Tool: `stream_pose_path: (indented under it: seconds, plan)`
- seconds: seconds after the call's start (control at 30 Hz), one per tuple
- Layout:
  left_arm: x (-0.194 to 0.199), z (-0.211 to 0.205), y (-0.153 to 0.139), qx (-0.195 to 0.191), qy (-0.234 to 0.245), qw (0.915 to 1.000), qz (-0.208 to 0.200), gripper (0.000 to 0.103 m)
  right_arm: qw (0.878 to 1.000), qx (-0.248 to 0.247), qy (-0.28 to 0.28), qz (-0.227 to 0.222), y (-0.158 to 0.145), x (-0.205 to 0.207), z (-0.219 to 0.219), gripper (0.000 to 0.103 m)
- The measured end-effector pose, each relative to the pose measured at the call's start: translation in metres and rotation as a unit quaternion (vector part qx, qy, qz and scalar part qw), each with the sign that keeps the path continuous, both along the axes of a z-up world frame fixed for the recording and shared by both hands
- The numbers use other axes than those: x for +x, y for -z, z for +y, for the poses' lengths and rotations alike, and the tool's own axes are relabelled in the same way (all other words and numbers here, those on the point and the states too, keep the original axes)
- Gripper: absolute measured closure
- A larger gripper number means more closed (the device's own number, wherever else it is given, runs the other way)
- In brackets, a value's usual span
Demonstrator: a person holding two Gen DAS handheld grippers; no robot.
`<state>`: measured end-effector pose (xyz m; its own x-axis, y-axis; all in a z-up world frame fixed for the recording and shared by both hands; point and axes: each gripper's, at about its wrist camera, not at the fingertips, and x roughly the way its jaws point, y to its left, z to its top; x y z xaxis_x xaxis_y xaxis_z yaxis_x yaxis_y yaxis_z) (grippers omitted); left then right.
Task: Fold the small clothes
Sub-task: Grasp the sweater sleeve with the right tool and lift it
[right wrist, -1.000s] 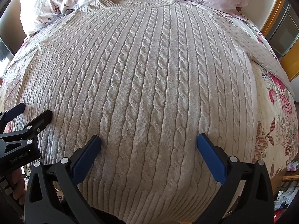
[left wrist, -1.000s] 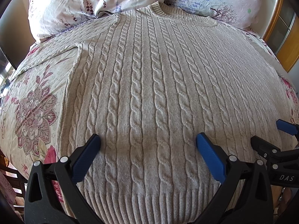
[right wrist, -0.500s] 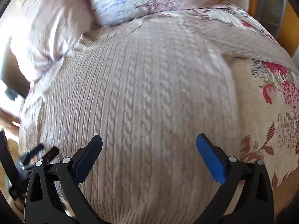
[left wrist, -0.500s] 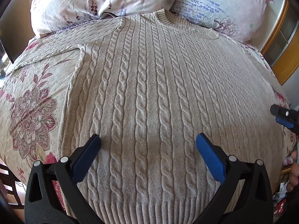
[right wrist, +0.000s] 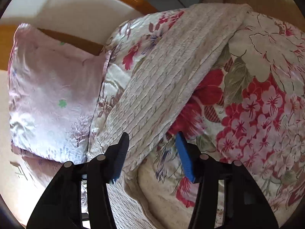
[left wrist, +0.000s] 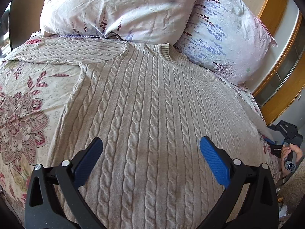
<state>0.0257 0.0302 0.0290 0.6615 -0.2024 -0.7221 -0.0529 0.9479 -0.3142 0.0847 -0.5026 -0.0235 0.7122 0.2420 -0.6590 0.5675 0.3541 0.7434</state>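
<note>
Two grippers: my left gripper [left wrist: 150,160] hovers spread wide above the cable-knit sweater [left wrist: 152,114] lying flat on the floral bedspread [left wrist: 24,99]; my right gripper [right wrist: 152,152] straddles its sleeve [right wrist: 171,76], jaws parted. Collar partly hidden under pillows [left wrist: 122,9].

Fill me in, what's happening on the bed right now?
A person with a handheld tool in each hand is about to fold a beige cable-knit sweater laid flat on a floral bedspread, collar up by the pillows. The left tool hangs open over the sweater's lower body, holding nothing. The right tool is at the sweater's right sleeve, jaws partly open on either side of the sleeve's edge, not clamped. No fold is made yet.
</note>
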Motion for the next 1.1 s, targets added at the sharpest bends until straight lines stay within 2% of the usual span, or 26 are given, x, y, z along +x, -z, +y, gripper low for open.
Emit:
stream_pose_path:
  seconds: [0.07, 0.2, 0.23, 0.33, 0.43, 0.53, 0.67, 0.73, 0.8, 0.87, 0.97, 1.1]
  plan:
    - [0.002, -0.003, 0.001, 0.003, 0.001, 1.0, 0.001, 0.002, 1.0, 0.008, 0.012, -0.006, 0.003, -0.001, -0.006, 0.063]
    - [0.006, -0.006, 0.003, 0.006, 0.003, 0.9999, 0.007, 0.002, 0.999, 0.009, 0.03, -0.014, 0.004, 0.0, -0.018, 0.065]
    - [0.007, -0.006, 0.003, 0.006, 0.004, 0.9999, 0.008, 0.002, 0.999, 0.009, 0.034, -0.015, 0.004, 0.0, -0.019, 0.068]
    - [0.008, -0.006, 0.004, 0.007, 0.003, 0.9999, 0.012, 0.002, 0.999, -0.011, 0.03, -0.01, 0.006, 0.005, -0.019, 0.092]
    - [0.009, -0.004, 0.005, 0.007, 0.001, 0.9999, 0.015, 0.002, 0.998, -0.038, 0.03, -0.032, -0.006, 0.008, -0.014, 0.093]
    - [0.01, 0.0, 0.005, 0.005, -0.001, 0.9999, 0.016, 0.002, 0.994, -0.075, 0.013, -0.073, -0.035, 0.012, -0.002, 0.094]
    - [0.012, 0.004, 0.006, 0.003, -0.004, 0.9999, 0.016, 0.002, 0.983, -0.108, -0.044, -0.143, -0.08, 0.027, 0.032, 0.094]
    - [0.012, 0.004, 0.006, 0.002, -0.004, 0.9999, 0.016, 0.002, 0.972, -0.113, -0.091, -0.183, -0.099, 0.036, 0.063, 0.094]
    - [0.011, 0.004, 0.006, 0.001, -0.003, 0.9999, 0.015, 0.002, 0.961, -0.114, -0.141, -0.21, -0.11, 0.045, 0.098, 0.094]
    - [0.011, 0.005, 0.007, 0.0, -0.003, 0.9999, 0.016, 0.002, 0.949, -0.102, -0.197, -0.224, -0.107, 0.059, 0.136, 0.094]
    - [0.01, 0.008, 0.008, -0.002, -0.006, 0.9999, 0.016, 0.002, 0.936, -0.095, -0.273, -0.203, -0.087, 0.073, 0.189, 0.094]
    - [0.005, 0.017, 0.009, -0.004, -0.02, 0.9997, 0.015, 0.002, 0.929, -0.097, -0.319, -0.158, -0.053, 0.078, 0.229, 0.094]
